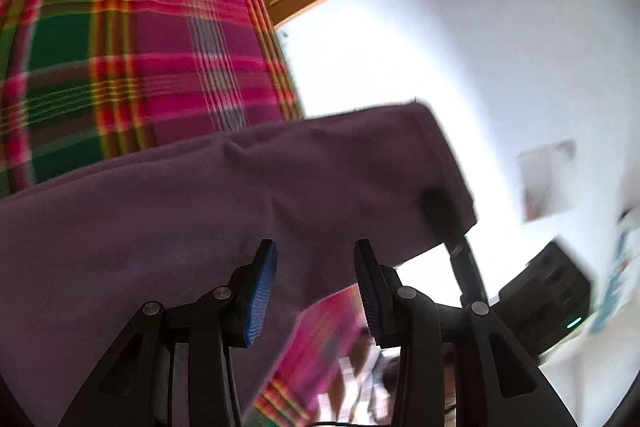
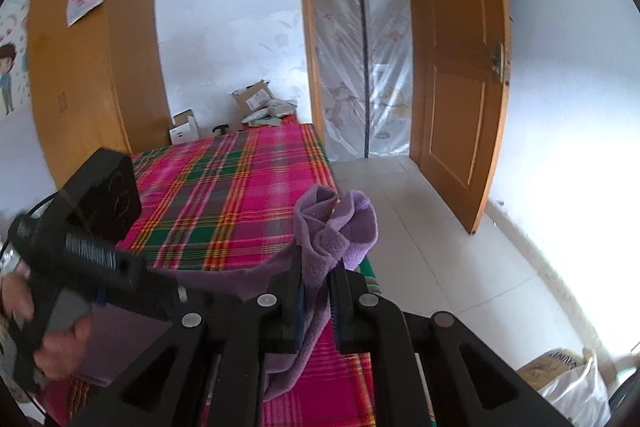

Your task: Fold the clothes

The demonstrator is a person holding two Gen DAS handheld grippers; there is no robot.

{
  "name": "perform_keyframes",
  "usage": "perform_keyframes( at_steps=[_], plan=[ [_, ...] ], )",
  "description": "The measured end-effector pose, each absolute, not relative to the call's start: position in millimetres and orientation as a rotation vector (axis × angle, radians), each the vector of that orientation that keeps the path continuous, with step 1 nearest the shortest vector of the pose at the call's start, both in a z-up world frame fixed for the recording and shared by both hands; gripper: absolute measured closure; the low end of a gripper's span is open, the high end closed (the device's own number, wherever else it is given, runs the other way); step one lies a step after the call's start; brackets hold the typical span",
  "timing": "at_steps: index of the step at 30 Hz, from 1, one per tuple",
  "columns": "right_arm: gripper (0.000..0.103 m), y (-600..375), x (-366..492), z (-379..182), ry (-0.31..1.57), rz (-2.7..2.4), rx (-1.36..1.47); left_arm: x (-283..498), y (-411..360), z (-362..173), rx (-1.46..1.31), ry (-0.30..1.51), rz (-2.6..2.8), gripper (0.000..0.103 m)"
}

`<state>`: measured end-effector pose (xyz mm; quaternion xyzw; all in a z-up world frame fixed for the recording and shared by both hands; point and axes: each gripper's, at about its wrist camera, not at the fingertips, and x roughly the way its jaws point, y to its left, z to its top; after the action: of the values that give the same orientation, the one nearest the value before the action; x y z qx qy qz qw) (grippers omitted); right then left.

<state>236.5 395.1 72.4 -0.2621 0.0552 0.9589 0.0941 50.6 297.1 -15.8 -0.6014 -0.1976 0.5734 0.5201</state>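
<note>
A purple fleece garment (image 1: 224, 195) hangs lifted above the bed with the pink, green and orange plaid cover (image 2: 232, 195). My right gripper (image 2: 318, 291) is shut on a bunched corner of the purple garment (image 2: 336, 227), which sticks up past the fingertips. My left gripper (image 1: 316, 267) is open, its blue-padded fingers (image 1: 262, 291) apart just below the garment's spread edge, holding nothing. In the right wrist view the left gripper's black body (image 2: 92, 235) is at the left, with the person's hand around it. The right gripper's dark finger (image 1: 440, 211) shows at the garment's far corner in the left wrist view.
A wooden wardrobe (image 2: 92, 59) stands behind the bed at the left. Cardboard boxes (image 2: 256, 99) and parcels lie at the bed's far end. An open wooden door (image 2: 460, 67) and doorway with a plastic curtain (image 2: 360, 59) are to the right. White tiled floor (image 2: 440, 247) runs beside the bed.
</note>
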Motion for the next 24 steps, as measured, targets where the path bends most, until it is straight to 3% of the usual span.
perform_keyframes(
  at_steps=[5,6,7,8,24],
  plan=[
    [0.093,367.4,239.1,79.9,0.086,2.894,-0.762,45.8,277.2,2.6,-1.387,-0.553,1.392,0.059],
    [0.093,359.8,239.1,80.2,0.063,2.904,-0.764,46.4,275.4,4.7,-1.382,-0.560,1.389,0.053],
    [0.093,353.3,238.4,80.2,0.037,2.908,-0.768,46.9,273.7,6.8,-1.377,-0.567,1.385,0.039],
    [0.093,346.8,237.6,80.1,0.011,2.912,-0.772,47.5,272.0,8.9,-1.372,-0.575,1.381,0.037],
    [0.093,264.5,227.5,50.6,-0.267,2.925,-0.900,15.3,244.8,13.2,-1.399,-0.629,1.381,0.036]
  ],
)
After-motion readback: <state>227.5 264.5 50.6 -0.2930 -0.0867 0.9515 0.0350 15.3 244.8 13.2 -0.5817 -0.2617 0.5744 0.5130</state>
